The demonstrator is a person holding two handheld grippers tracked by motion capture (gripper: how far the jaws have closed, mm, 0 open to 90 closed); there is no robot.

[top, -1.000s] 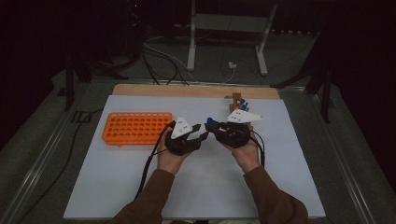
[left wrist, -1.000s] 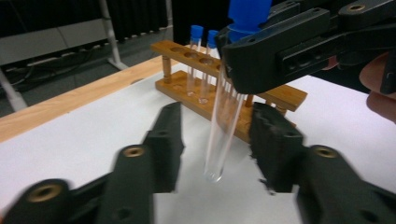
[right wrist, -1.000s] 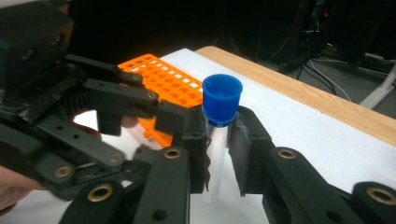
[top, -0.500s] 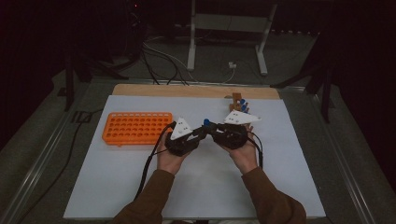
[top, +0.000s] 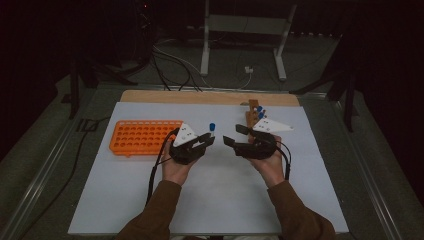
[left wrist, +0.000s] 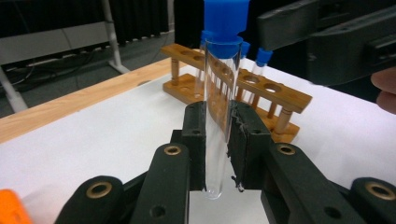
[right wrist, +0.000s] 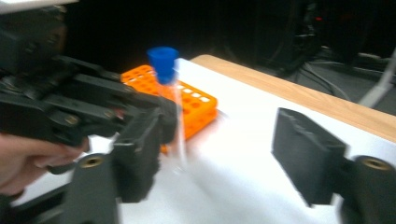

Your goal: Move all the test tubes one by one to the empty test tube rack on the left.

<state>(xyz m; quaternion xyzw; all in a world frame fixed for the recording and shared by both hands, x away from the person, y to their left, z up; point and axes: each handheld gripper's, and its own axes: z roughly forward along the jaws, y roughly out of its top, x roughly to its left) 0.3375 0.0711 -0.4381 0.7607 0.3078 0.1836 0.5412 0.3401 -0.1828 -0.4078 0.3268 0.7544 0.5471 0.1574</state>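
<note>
A clear test tube with a blue cap (left wrist: 217, 93) stands upright between the pads of my left gripper (left wrist: 217, 140), which is shut on its lower half. In the high view the left gripper (top: 210, 138) is at the table's middle with the tube's cap (top: 212, 126) sticking up. My right gripper (top: 235, 135) faces it from the right. Its jaws have just been opening and stand wide apart. In the right gripper view the tube (right wrist: 173, 102) is just ahead of the left pad of the right gripper (right wrist: 224, 154), and neither pad touches it.
An orange tube rack (top: 145, 136) with several holes lies left of the left hand. A wooden rack (top: 253, 114) with blue-capped tubes stands behind the right gripper. Everything sits on a white mat (top: 215, 200), with a wooden board edge (top: 200, 96) behind it.
The two grippers met at the tube before. The right gripper's jaws have since opened and let go of it, and a small gap now separates the grippers. The left keeps the tube.
</note>
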